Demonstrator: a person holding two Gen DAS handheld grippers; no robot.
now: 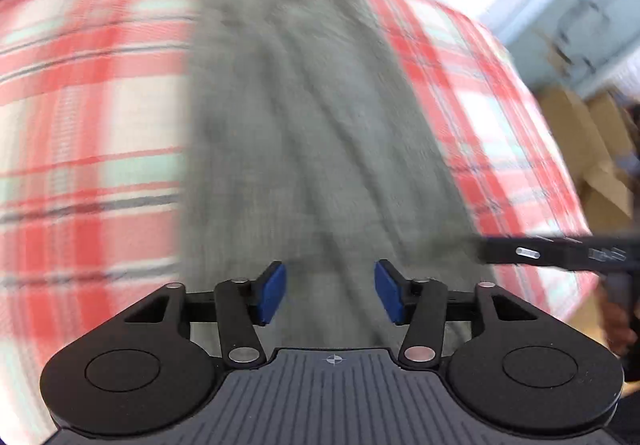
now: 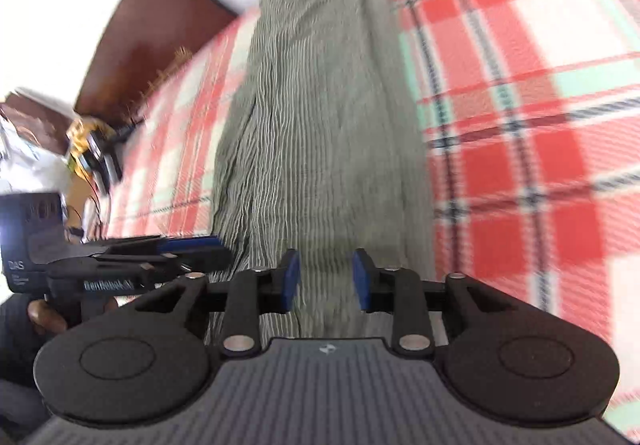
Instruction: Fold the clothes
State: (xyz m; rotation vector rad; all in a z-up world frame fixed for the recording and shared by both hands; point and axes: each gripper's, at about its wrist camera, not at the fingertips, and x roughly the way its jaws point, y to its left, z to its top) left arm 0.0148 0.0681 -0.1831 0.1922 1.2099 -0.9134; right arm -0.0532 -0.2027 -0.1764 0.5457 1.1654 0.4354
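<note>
both grippers released, nothing between the pads. left gripper stands wider than right gripper. green ribbed garment lies flat on the plaid bedspread as a long narrow strip, long axis running straight ahead of both sets of fingers. near end sits just under and ahead of the fingertips; far end well apart. grippers side by side, neither clearly nearer. likely next: pinch near-end corners, carry forward.
</note>
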